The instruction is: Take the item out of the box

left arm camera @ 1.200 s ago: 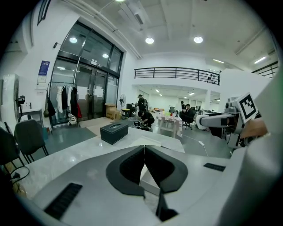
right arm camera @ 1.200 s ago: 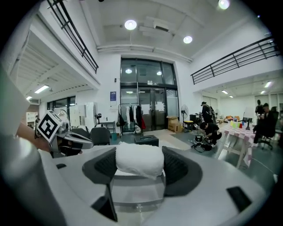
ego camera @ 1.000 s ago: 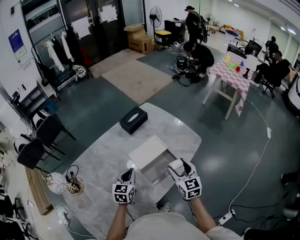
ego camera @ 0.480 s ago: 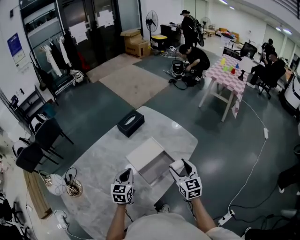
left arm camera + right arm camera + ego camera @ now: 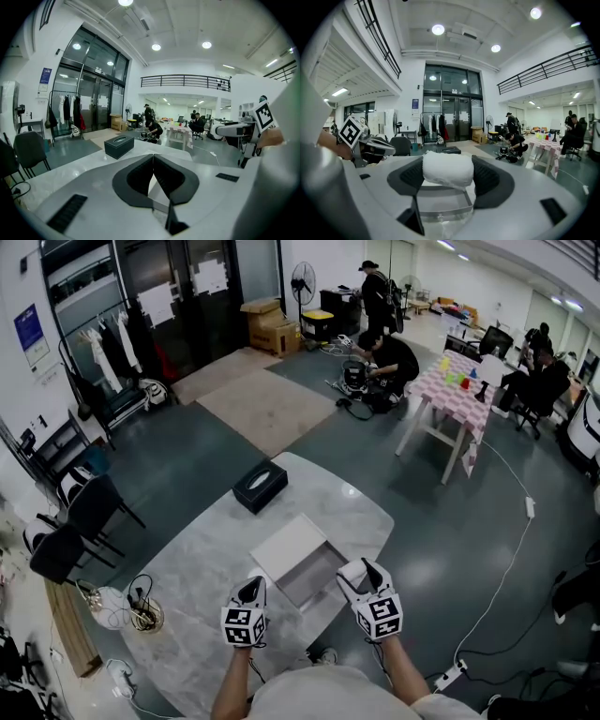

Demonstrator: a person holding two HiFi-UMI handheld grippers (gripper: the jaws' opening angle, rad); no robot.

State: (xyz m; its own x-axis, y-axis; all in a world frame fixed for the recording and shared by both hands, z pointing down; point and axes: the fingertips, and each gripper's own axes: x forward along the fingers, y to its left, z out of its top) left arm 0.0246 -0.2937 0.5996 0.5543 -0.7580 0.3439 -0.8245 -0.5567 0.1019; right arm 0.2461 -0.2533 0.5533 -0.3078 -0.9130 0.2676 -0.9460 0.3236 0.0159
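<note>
An open white box point(image 5: 317, 577) lies on the marble table point(image 5: 206, 568), with its white lid point(image 5: 289, 543) resting against its far side. My right gripper point(image 5: 360, 571) hangs over the box's right edge, shut on a white rolled cloth item point(image 5: 447, 169). In the right gripper view the box's tray point(image 5: 440, 200) shows just below the held item. My left gripper point(image 5: 251, 590) hovers left of the box with its jaws pressed together and nothing between them; its view shows the gripper point(image 5: 153, 157) aimed at the box's corner.
A black tissue box point(image 5: 260, 485) stands farther back on the table. Cables and a white bundle point(image 5: 131, 608) lie on the floor by the table's left edge, near black chairs point(image 5: 80, 521). People work around a patterned table point(image 5: 459, 390) far behind.
</note>
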